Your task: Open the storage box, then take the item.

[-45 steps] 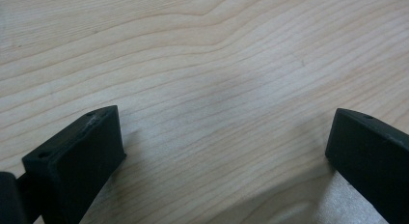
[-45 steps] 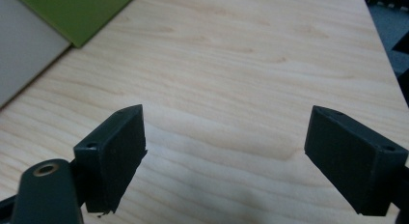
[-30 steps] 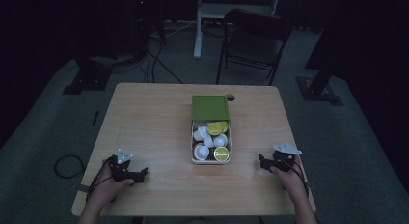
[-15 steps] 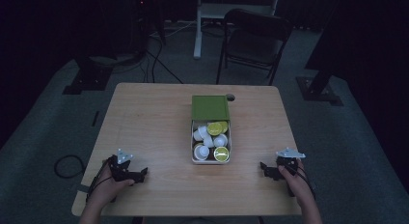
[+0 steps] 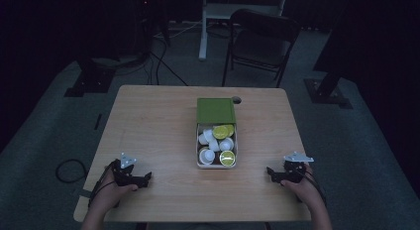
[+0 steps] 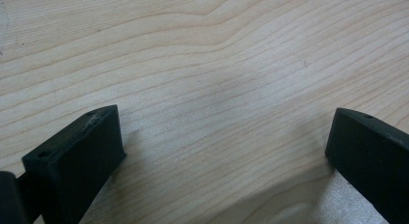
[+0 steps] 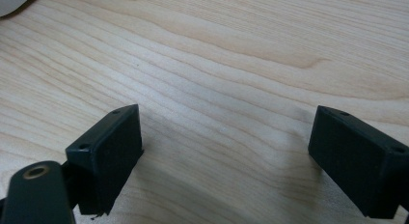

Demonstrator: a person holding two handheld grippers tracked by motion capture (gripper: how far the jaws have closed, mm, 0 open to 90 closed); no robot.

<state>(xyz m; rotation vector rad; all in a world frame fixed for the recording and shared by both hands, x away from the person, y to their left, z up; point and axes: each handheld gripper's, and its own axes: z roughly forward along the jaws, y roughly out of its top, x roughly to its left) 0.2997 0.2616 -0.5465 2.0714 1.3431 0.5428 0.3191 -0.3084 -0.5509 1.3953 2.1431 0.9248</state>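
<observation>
Fingers [image 6: 77,156] of left gripper [image 6: 222,156] spread wide, nothing between them but bare wood. Same on the right: fingers [image 7: 108,151] of right gripper [image 7: 226,156] wide apart, empty, low over the table [image 5: 148,126]. From the high view, left gripper [image 5: 141,178] near the front left corner, right gripper [image 5: 273,174] near the front right edge, each held in a hand, both pointing inward toward the middle. Both well apart from the box.

Box [image 5: 217,163] at table centre, between the two grippers and a little farther back. Green lid [image 5: 216,110] slid or folded to the far end, near end uncovered. Inside: small white cups [image 5: 207,154] jumbled, some with yellow-green tops [image 5: 227,157]. Exact count not readable in the dim light. Small dark object [image 5: 237,99] just beside the box's far right corner; identity unclear.

Progress, as judged: box already open, contents apparently all inside, none on the table. No cup touched or gripped. Handling work not yet begun; whole reach, grasp and move still ahead. Nearest cups at the box's front end, about equally reachable from either side.
</observation>
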